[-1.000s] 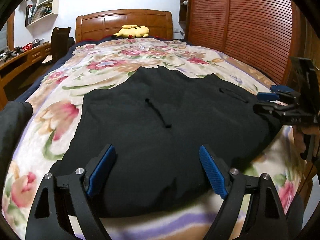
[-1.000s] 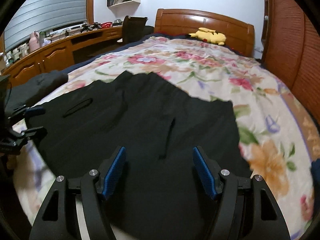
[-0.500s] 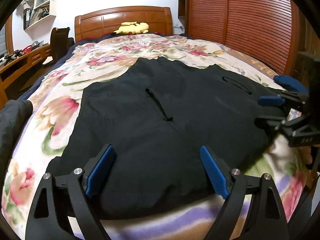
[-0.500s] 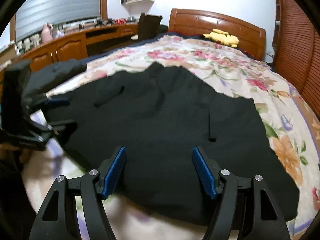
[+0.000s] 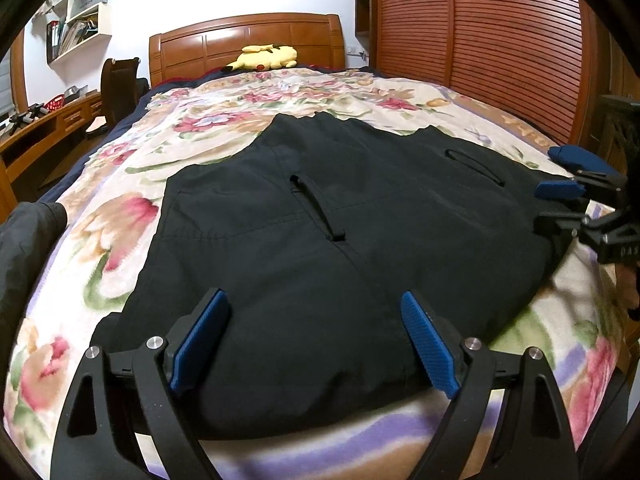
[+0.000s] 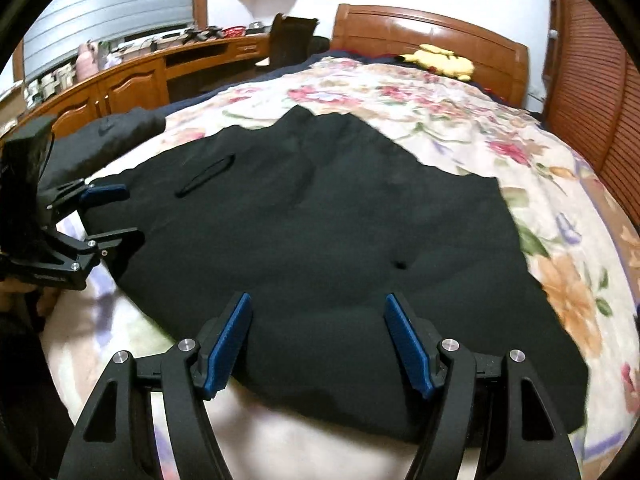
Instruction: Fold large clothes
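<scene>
Black garment (image 5: 328, 264) lies spread flat on the bed (image 5: 248, 92), on a floral blanket (image 5: 120, 232), its hem edge toward the foot of the bed and its far end tapering toward 12 o'clock, short of the wooden headboard (image 5: 244, 40) and the yellow plush toy (image 5: 264, 58). It looks like a jacket or coat: a stitched seam crosses the panel, one slit pocket sits near the middle, another toward 2 o'clock. Fabric reads as a smooth woven shell, soft and limp, no stiffness of its own; probably light to middling in weight, a bit slick, likely to slide over the fuzzy blanket and sag when lifted. Not fragile. Left hand-held gripper (image 5: 316, 340) hangs over the near hem at 6 o'clock, jaws spread wide, blue pads (image 5: 200, 340) clear of the cloth, holding nothing. Right hand-held gripper (image 6: 320, 340) is likewise wide apart and empty, over the near edge in its own view; from the left camera it appears at 3 o'clock, at the garment's side edge. Best hold, by my judgement: pinch the hem or a corner where layers double up, one hand-held gripper to each side, so the panel lifts evenly. A hold in mid-panel would likely bunch the cloth. A second dark garment (image 6: 104, 144) lies at 9 to 10 o'clock, just beside the spread one. Whether a sleeve is tucked beneath, I cannot tell.
</scene>
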The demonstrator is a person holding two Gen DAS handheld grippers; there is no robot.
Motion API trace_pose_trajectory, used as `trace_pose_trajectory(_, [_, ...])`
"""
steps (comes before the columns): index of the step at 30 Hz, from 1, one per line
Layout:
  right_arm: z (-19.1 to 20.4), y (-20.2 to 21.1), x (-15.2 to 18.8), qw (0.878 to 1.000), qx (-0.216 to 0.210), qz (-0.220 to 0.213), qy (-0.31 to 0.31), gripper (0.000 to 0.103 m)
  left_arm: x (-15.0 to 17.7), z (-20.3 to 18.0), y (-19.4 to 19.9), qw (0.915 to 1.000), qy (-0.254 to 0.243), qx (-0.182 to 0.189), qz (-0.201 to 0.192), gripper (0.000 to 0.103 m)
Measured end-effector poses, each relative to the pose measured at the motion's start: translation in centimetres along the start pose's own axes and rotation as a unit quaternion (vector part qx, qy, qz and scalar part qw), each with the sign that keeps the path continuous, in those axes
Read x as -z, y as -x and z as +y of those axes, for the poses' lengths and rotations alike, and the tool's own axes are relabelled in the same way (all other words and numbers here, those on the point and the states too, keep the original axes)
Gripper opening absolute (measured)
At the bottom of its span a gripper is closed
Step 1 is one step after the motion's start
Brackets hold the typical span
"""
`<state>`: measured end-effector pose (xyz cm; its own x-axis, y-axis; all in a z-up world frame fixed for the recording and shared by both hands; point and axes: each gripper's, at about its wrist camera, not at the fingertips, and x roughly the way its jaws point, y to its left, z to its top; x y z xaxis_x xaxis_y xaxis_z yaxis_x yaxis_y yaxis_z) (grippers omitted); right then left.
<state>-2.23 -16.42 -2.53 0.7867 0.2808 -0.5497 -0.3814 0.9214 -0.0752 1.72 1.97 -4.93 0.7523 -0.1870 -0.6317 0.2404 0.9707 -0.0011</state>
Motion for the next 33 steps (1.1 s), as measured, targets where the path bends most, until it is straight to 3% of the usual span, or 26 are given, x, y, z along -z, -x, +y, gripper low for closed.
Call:
trace_pose_trajectory(11, [-3.8,2.8,1.8,0.998,0.056,0.002,-0.034,0.071,-0.1,0.1,0.0,1.0,0.002,0.002,0.0,0.09])
trace_pose_trajectory(15, [-4.7,1.5,2.4,0.997,0.037,0.013,-0.066,0.071,0.0,0.1,0.0,1.0,0.0,0.0,0.0,0.09])
trace_pose_trajectory(23, [-4.6,0.3,2.7,0.997,0.035,0.025,-0.065,0.071,0.0,0.2,0.0,1.0,0.0,0.0,0.0,0.09])
trace_pose_trajectory(33, [-4.9,4.3,3.1,0.993,0.099,-0.008,-0.063,0.071,0.0,0.1,0.0,1.0,0.0,0.0,0.0,0.09])
